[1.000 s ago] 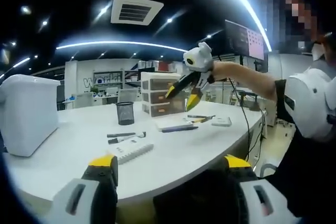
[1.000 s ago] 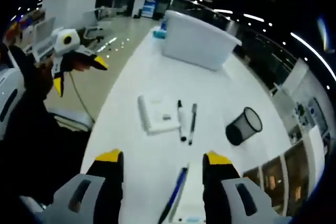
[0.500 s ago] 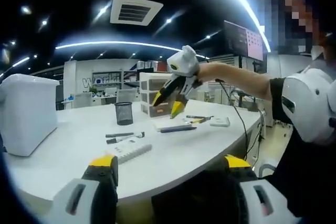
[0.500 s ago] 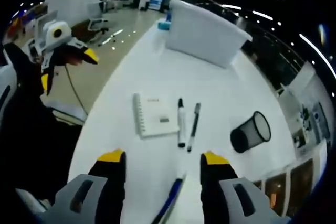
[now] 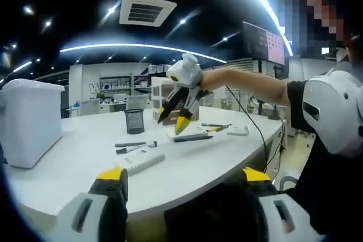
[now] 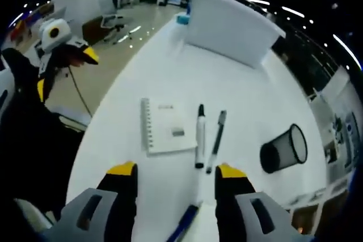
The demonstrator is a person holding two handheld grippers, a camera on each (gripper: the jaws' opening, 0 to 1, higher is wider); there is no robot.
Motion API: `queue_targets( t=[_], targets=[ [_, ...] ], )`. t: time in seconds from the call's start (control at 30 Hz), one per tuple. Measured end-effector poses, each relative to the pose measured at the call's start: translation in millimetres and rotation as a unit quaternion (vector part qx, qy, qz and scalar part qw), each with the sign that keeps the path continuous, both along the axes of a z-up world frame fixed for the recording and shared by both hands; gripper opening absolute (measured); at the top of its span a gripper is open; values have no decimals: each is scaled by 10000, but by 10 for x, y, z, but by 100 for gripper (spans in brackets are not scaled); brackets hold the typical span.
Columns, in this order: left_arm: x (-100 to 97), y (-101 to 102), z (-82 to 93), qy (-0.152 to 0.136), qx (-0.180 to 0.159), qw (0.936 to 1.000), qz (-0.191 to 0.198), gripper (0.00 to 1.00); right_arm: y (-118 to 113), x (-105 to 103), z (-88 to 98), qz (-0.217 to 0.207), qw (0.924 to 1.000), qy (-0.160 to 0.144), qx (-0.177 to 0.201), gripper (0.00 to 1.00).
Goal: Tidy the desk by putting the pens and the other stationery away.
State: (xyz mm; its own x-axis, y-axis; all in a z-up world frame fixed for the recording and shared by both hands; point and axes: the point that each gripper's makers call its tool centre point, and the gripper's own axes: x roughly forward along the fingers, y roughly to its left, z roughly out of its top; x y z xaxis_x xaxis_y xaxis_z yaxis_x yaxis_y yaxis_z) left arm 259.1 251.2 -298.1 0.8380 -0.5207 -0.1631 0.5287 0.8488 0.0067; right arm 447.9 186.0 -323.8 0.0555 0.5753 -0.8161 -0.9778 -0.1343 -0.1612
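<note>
Lying side by side at the centre of the right gripper view, two slim markers [image 6: 200, 135] sit beside one spiral notebook [image 6: 163, 126], a blue pen [image 6: 184, 226] between the right gripper's [image 6: 176, 170] parted jaws. One mesh cup [image 6: 285, 149] lies tipped at right and one white bin [image 6: 229, 26] stands at top, on a smooth white desk [image 6: 119, 106] with bare room along its curved edge. Low in its own view, the left gripper [image 5: 180, 175] is spread wide, holding nothing.

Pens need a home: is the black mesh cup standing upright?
Upright: the mesh cup stands on the desk, open mouth up; inside unclear.

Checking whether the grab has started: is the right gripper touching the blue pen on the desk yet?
Apart. In the left gripper view the right gripper hangs open in the air, with background visible between its yellow tips and the blue pen lying on the desk.
</note>
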Motion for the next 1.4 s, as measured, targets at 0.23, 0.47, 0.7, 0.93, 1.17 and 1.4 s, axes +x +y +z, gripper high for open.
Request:
queue_targets(
  t=[0.23,0.47,0.7,0.93,1.17,1.4],
  targets=[
    [-7,-16,19,-18,-4,10000,-33,79,104,82,-68,64,9999,26,-148,50],
    [-6,-2,1,4,-25,10000,-36,79,166,169,-145,83,9996,25,-254,44],
    [-10,-15,-22,34,-27,10000,-76,79,230,234,-259,132,9992,68,-380,38],
    [6,-2,-70,82,-11,9999,-78,79,221,324,-336,79,9985,85,-531,36],
    [17,5,-73,78,-5,9999,-71,79,270,417,-363,262,9979,14,-594,27],
    [27,39,-46,18,0,10000,2,78,294,490,-452,251,9965,34,-792,24]
  ],
)
